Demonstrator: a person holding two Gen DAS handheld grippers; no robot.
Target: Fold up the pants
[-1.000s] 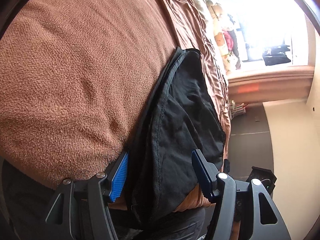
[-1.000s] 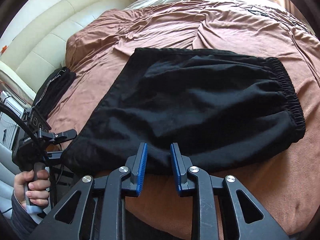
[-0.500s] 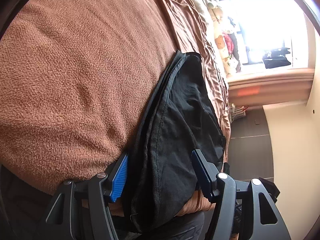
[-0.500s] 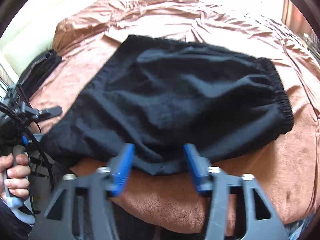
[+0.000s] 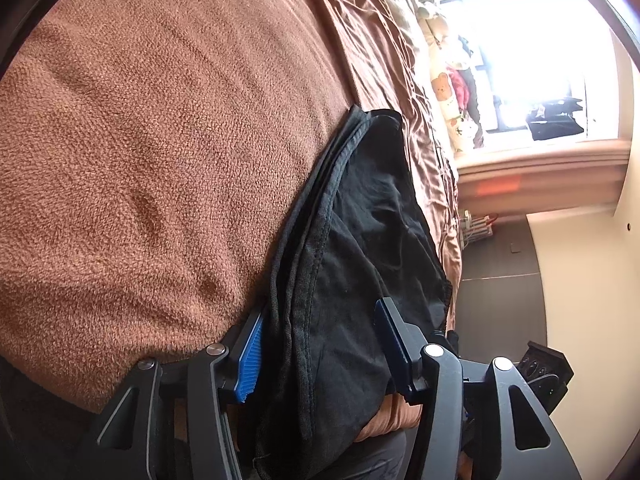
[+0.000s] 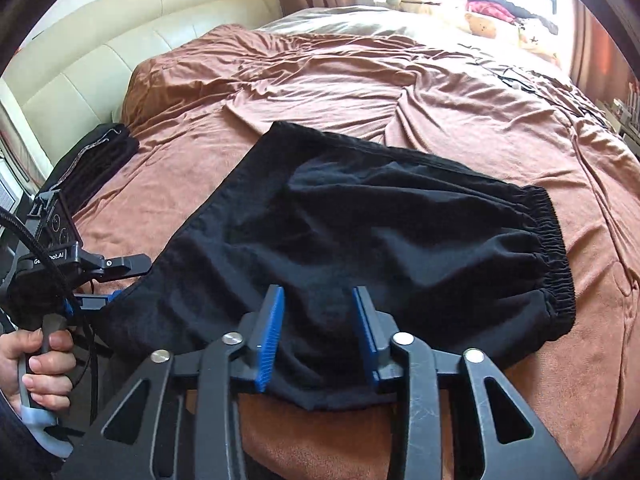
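Black pants (image 6: 360, 248) lie folded into a broad panel on the brown blanket (image 6: 360, 92) of the bed, occupying the centre of the right wrist view, elastic waistband (image 6: 554, 256) at the right of the frame.

Right gripper (image 6: 318, 336): jaws released, standing apart over the near edge of the pants at lower centre; fabric lies between and beneath the blue pads (image 6: 272, 336), not pinched.

Left gripper (image 5: 318, 344): jaws released and wide apart at the bottom of its own view, straddling the layered corner of the pants (image 5: 360, 264); the stacked hems run up the frame between the fingers. In the right wrist view the same gripper (image 6: 116, 280) sits at the left edge of the frame against the garment's left corner, its handle held by the person's hand (image 6: 44, 356).

A second dark folded garment (image 6: 100, 160) lies at the upper left, near the cream headboard (image 6: 120, 32). Soft toys (image 6: 480, 20) sit by the window at the top.
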